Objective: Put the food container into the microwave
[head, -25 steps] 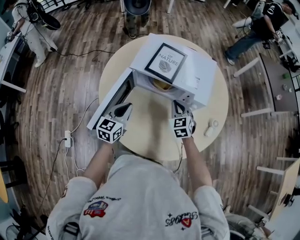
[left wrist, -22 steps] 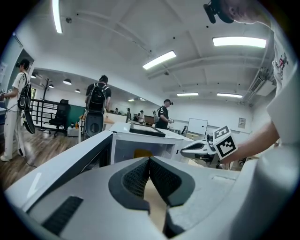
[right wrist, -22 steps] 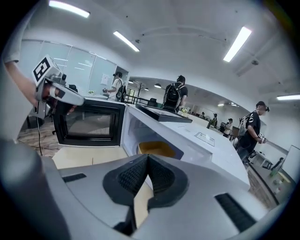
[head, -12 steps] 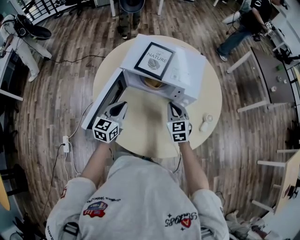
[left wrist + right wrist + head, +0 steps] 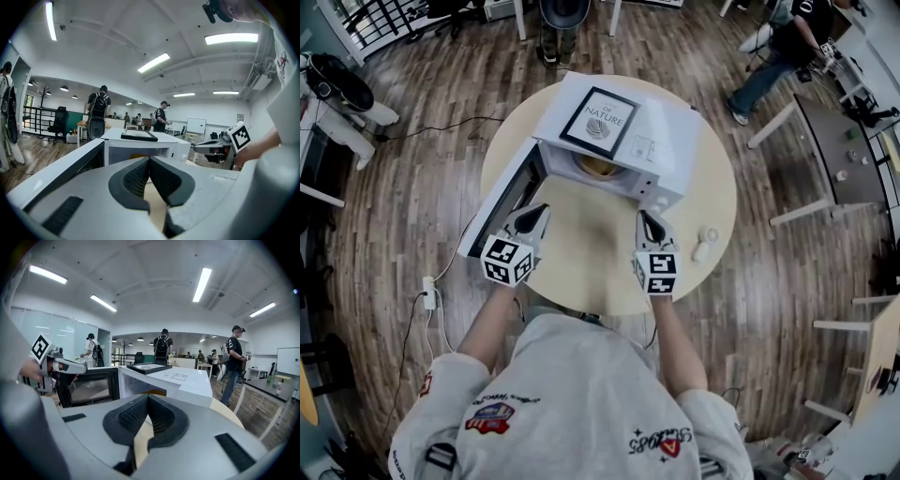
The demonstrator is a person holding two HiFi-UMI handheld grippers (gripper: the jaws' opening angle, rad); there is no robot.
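Both your left gripper (image 5: 539, 211) and right gripper (image 5: 645, 217) have jaws closed and empty, with the food container (image 5: 598, 167) inside the microwave (image 5: 661, 150), leaving seemingly just its open door (image 5: 502, 199).

Open across the bare tabletop (image 5: 581, 246) before the microwave (image 5: 664, 141) mouth — blocked at left by the swung-out door (image 5: 500, 203), inside by the food container (image 5: 598, 167); narrowed at right by a small white object (image 5: 706, 243).

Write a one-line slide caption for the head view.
Left gripper and right gripper, jaws shut and empty, face the open microwave on a round table, food container inside.
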